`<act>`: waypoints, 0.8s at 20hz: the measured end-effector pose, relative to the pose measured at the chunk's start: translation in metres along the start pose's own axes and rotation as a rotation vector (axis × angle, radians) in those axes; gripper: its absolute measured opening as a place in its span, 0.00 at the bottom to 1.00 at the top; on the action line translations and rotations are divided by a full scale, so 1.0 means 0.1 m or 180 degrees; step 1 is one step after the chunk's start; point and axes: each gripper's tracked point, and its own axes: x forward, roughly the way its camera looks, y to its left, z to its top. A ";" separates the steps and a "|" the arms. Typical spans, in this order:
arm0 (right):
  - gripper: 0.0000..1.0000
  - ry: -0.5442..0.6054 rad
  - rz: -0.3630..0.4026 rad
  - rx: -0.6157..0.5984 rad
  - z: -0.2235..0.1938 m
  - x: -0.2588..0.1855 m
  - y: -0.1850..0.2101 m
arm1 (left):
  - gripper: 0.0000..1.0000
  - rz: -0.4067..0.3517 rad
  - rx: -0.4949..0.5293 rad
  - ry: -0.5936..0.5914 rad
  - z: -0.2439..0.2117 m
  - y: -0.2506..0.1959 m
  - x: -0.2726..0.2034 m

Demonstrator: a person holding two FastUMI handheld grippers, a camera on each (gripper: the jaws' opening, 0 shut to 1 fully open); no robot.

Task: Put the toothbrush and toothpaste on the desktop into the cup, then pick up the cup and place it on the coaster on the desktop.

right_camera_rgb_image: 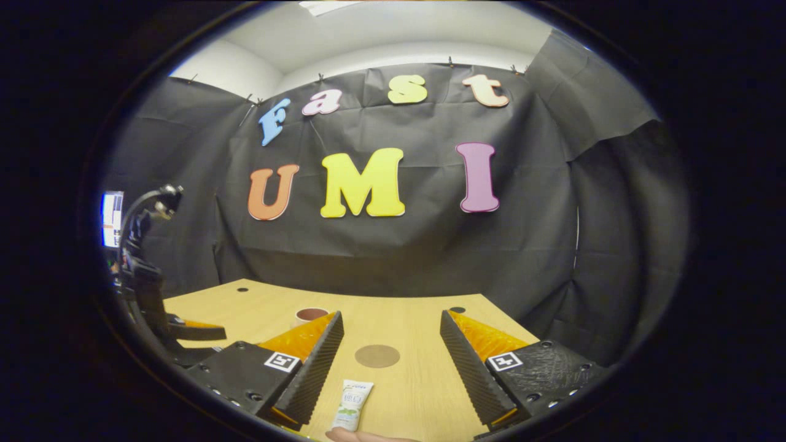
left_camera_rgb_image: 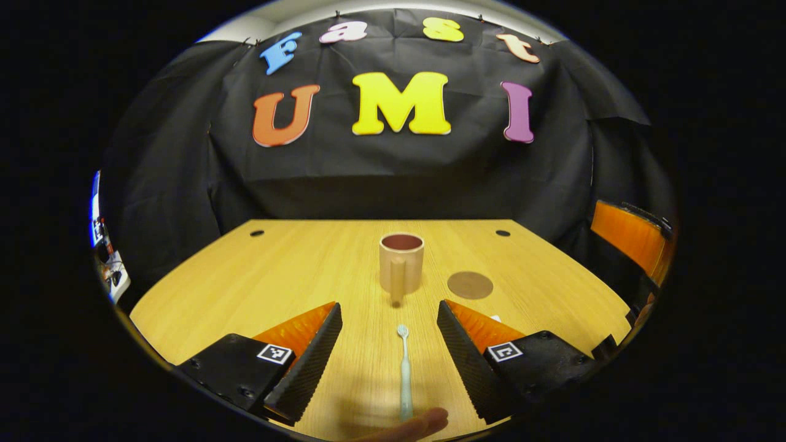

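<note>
Toothbrush point(left_camera_rgb_image: 404, 371) lay flat at the cup's point(left_camera_rgb_image: 401, 263) 6 o'clock between the spread-open left gripper point(left_camera_rgb_image: 390, 344), toothpaste point(right_camera_rgb_image: 352, 404) flat inside the spread-open right gripper point(right_camera_rgb_image: 392, 353), coaster point(left_camera_rgb_image: 470, 285) bare: both items outside cup.

Pretty even overhead light on the desktop point(left_camera_rgb_image: 307, 270), no harsh glare. The cup point(left_camera_rgb_image: 401, 263) drops a short soft shadow toward the camera. Heavy fisheye bending at the edges in both views. A blurry fingertip point(left_camera_rgb_image: 424, 423) sits at the bottom, probably just too close to focus.
</note>
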 end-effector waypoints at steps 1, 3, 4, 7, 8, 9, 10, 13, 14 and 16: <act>0.95 0.0019 -0.0001 -0.0014 -0.02 0.00 0.00 | 1.00 -0.0031 -0.0027 0.0175 -0.13 -0.02 0.02; 0.96 0.0053 0.0002 -0.0026 -0.06 0.00 -0.01 | 1.00 -0.0077 -0.0055 0.0401 -0.30 -0.07 0.08; 0.95 0.0070 -0.0002 -0.0027 -0.07 0.01 -0.02 | 1.00 -0.0090 -0.0053 0.0476 -0.35 -0.07 0.11; 0.95 0.0119 -0.0003 -0.0040 -0.12 0.02 -0.04 | 0.96 -0.0085 0.0092 0.0618 -0.49 -0.07 0.18; 0.95 0.0135 -0.0008 -0.0044 -0.14 0.03 -0.05 | 0.94 -0.0088 0.0103 0.0663 -0.54 -0.07 0.21; 0.95 0.0156 -0.0007 -0.0042 -0.16 0.04 -0.05 | 0.87 -0.0083 0.0086 0.0732 -0.61 -0.08 0.24; 0.95 0.0179 0.0002 -0.0036 -0.18 0.05 -0.04 | 0.85 -0.0087 0.0076 0.0766 -0.66 -0.08 0.27; 0.95 0.0234 0.0005 -0.0020 -0.23 0.08 -0.05 | 0.74 -0.0118 0.0080 0.0826 -0.76 -0.08 0.34; 0.95 0.0259 0.0000 -0.0017 -0.25 0.09 -0.05 | 0.69 -0.0161 0.0025 0.0838 -0.77 -0.11 0.35; 0.95 0.0302 0.0007 0.0014 -0.28 0.11 -0.06 | 0.51 -0.0165 -0.0066 0.0848 -0.78 -0.12 0.35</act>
